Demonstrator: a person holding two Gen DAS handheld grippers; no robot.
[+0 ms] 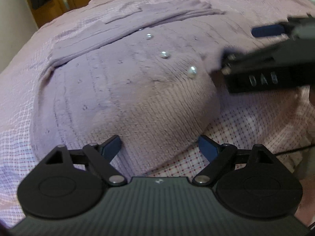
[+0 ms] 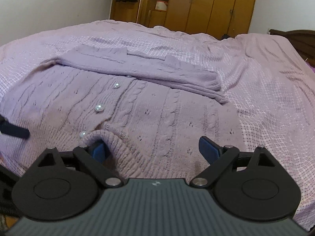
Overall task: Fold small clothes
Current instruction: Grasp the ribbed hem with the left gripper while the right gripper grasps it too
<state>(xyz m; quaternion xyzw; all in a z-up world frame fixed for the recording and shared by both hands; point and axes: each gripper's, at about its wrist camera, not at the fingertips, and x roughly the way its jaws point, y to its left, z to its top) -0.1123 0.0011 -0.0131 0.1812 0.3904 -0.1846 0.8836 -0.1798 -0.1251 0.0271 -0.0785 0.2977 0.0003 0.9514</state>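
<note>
A lilac cable-knit cardigan [image 2: 157,106] with pearl buttons [image 2: 99,108] lies flat on the bed, one sleeve [image 2: 149,72] folded across its upper part. It also shows in the left wrist view [image 1: 122,90]. My left gripper [image 1: 159,147] is open over the cardigan's hem edge, with fabric between its fingers. My right gripper [image 2: 155,147] is open at the bottom hem; its left finger [image 2: 98,149] sits under a raised fold of the hem. The right gripper also shows in the left wrist view [image 1: 254,45], blurred.
The bed is covered by a pink checked bedspread [image 2: 265,90]. Wooden wardrobes [image 2: 212,5] and a doorway stand beyond the bed. A dark headboard [image 2: 295,37] is at the right. The left gripper's finger [image 2: 13,130] shows at the left edge of the right wrist view.
</note>
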